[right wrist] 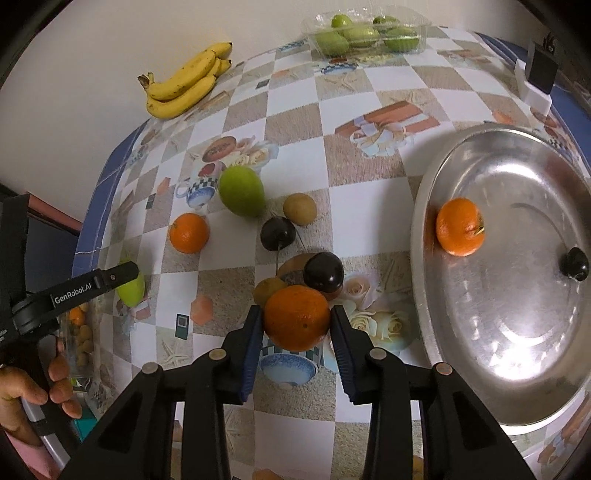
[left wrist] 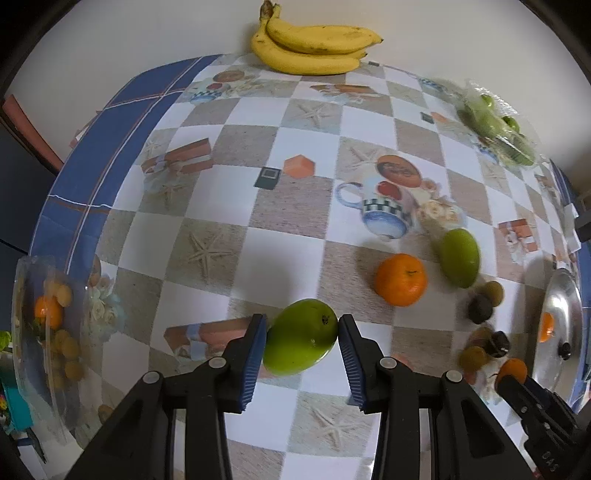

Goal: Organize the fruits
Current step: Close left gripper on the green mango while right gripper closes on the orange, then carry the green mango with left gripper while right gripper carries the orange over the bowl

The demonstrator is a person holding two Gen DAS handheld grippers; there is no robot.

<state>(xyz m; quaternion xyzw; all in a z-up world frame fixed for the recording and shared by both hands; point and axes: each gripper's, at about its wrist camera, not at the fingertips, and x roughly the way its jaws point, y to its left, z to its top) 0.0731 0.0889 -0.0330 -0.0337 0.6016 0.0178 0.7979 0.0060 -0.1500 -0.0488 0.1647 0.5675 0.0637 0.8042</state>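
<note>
My left gripper (left wrist: 302, 334) is shut on a green mango-like fruit (left wrist: 301, 336), its blue pads pressing both sides just above the checked tablecloth. In the right wrist view that gripper (right wrist: 114, 277) shows at the left with the green fruit (right wrist: 131, 290). My right gripper (right wrist: 295, 325) is shut on an orange (right wrist: 297, 317). Behind it lie two dark plums (right wrist: 324, 272), two tan round fruits (right wrist: 300, 209), another orange (right wrist: 189, 232) and a second green fruit (right wrist: 242, 190). A metal tray (right wrist: 517, 314) on the right holds an orange (right wrist: 460, 226) and a dark plum (right wrist: 576, 264).
Bananas (left wrist: 314, 48) lie at the far table edge by the wall. A clear plastic box (right wrist: 364, 35) of green fruits stands at the far right. A glass bowl (left wrist: 33, 332) with an orange and tan fruits sits at the left edge. A person's hand (right wrist: 55, 384) grips the left tool.
</note>
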